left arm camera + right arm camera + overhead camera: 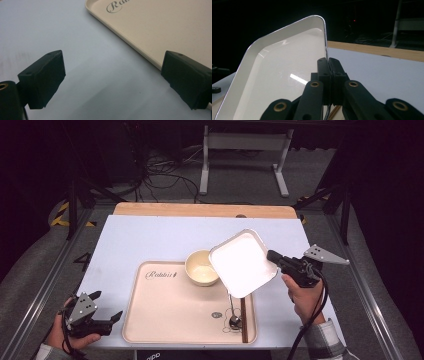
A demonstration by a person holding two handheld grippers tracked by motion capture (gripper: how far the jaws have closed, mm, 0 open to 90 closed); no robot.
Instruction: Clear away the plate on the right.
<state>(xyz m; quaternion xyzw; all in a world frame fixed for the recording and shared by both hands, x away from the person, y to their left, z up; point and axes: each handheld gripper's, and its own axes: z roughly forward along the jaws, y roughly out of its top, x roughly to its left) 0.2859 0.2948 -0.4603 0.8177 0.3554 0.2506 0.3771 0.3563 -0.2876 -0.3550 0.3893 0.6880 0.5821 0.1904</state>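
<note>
Right claw (pixel 328 62) | clamped on square plate (pixel 279 75) rim | plate tilted above tray (pixel 165 320)

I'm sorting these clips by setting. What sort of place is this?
Probably a lab or test workshop, not a kitchen: a table covered by a pale sheet, tangled black cables on the grey floor, and a white metal stand frame behind.

Pale-blue table (pixel 150 235), beige tray (pixel 165 315) (printed lettering) on it

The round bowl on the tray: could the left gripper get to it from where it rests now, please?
Probably yes. The left gripper sits with its jaws open beside the tray, and bare tray lies between it and the bowl. The white plate in the right gripper hangs on the bowl's far side.
</note>
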